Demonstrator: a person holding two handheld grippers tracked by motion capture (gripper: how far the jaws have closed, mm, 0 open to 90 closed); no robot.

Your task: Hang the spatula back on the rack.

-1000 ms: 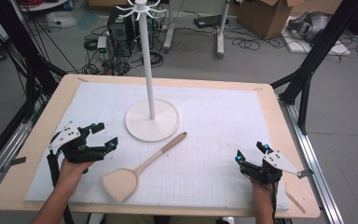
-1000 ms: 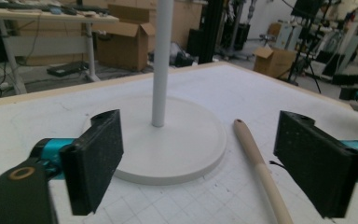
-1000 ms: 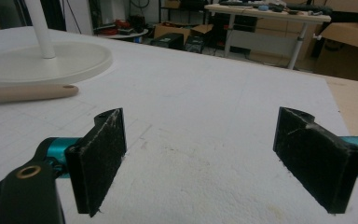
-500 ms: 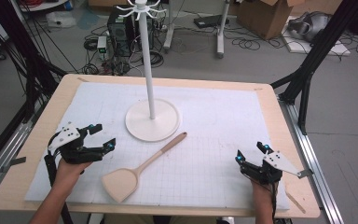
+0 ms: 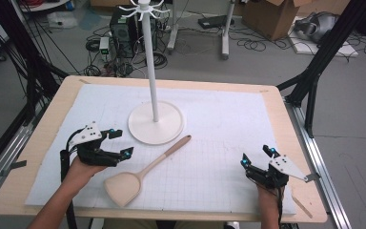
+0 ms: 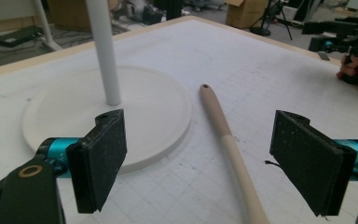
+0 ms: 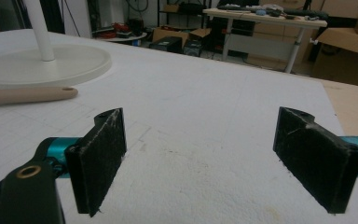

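A wooden spatula (image 5: 157, 160) lies on the white gridded mat, blade at the near left, handle pointing up-right toward the white stand's round base (image 5: 171, 131). My left gripper (image 5: 123, 142) is open just left of the spatula, close to the base. In the left gripper view, my open left gripper (image 6: 205, 163) has the spatula handle (image 6: 221, 126) running up between its jaws, beside the stand base (image 6: 149, 107). My right gripper (image 5: 256, 155) is open and empty near the mat's front right. The right gripper view has my right gripper (image 7: 209, 158) over bare mat, the handle tip (image 7: 28, 94) far left.
The stand's tall white pole (image 5: 150, 71) rises from the base to hooks at the top. The mat (image 5: 219, 114) covers a wooden tabletop (image 5: 47, 129). Black frame struts (image 5: 314, 71) flank the table; cables and cardboard boxes lie on the floor beyond.
My left gripper has shifted a little to the right, closer to the spatula handle. The right gripper and the spatula have stayed put.
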